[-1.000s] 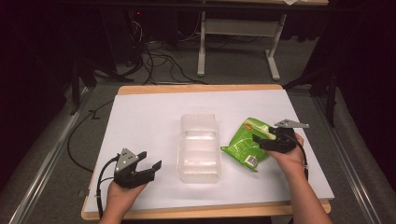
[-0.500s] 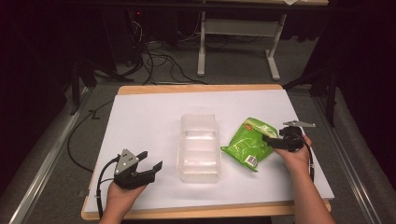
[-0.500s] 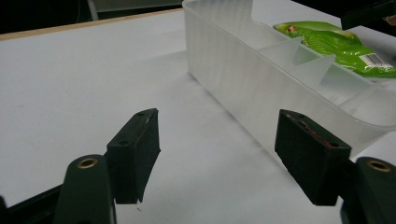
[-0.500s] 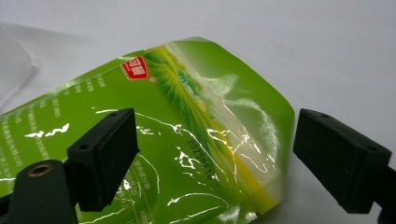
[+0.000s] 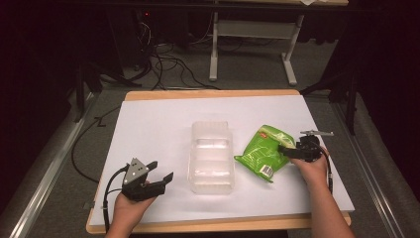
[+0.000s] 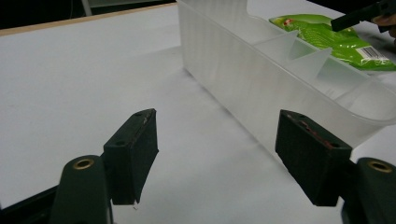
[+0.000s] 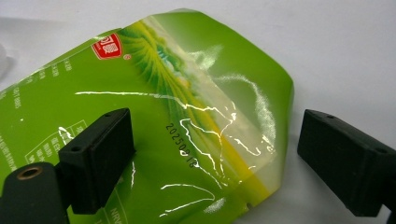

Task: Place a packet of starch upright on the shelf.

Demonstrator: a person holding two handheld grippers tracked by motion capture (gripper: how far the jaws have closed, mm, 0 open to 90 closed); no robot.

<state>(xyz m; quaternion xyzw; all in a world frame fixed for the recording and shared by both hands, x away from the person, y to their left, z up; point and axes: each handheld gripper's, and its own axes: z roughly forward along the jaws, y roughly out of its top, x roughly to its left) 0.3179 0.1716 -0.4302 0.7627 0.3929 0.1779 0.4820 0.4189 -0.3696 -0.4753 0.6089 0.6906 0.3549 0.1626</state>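
Note:
A green snack bag lies flat on the white table, just right of a clear plastic container with dividers. My right gripper hovers low at the bag's right end. Its jaws have just been opening and stand open, with the bag's sealed end between them, untouched by the pads. My left gripper rests near the front left, open with nothing in it, its jaws facing the container's wall. In the left gripper view, beyond that wall, are the bag and the right gripper.
The white table sheet has a wooden rim at front and back. A cable trails off the front left corner. On the floor beyond the table are desk legs and loose cables.
My right gripper has shifted right and lower, from over the bag to its right end, and its jaws have widened. The bag, the container and the left hand stay put.

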